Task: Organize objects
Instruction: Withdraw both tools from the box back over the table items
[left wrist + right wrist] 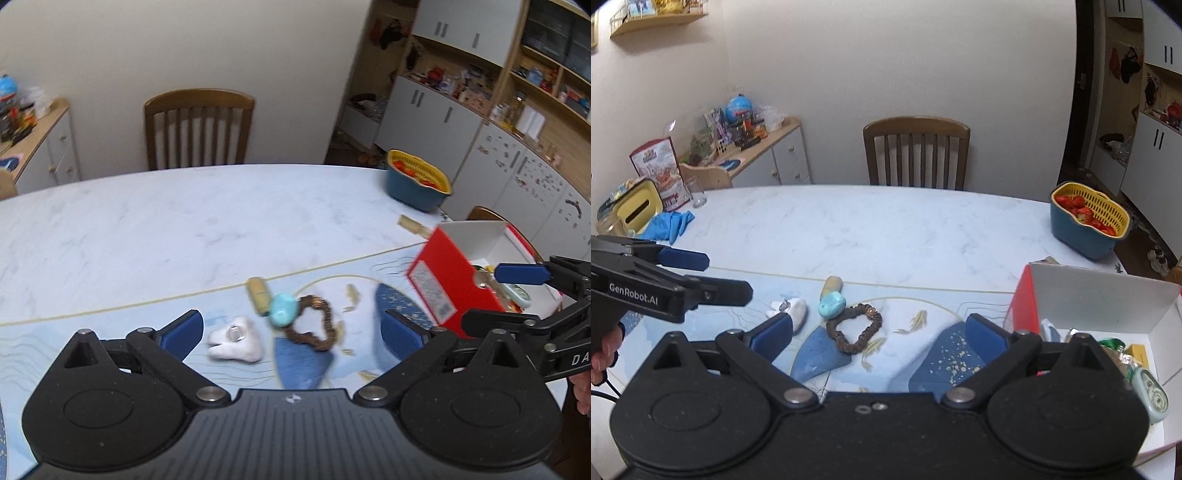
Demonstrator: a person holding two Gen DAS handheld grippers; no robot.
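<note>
Tongs in both hands gape empty: left gripper (291, 330) and right gripper (879, 334) above the scrunchie (854, 328) mid-mat, red box (1100, 302) at the table's right edge.

Cream walls, wooden chair (916, 151) behind marble table (849, 229), shelving unit (480, 85) w/ white cabinets

Your marble table (886, 229) carries a blue placemat (923, 306), with a colander basket (1089, 221) beyond the mat's far right corner.

brown scrunchie (854, 328) lies flat beside turquoise stone (832, 304), tooth-shaped toy (792, 311).
</note>
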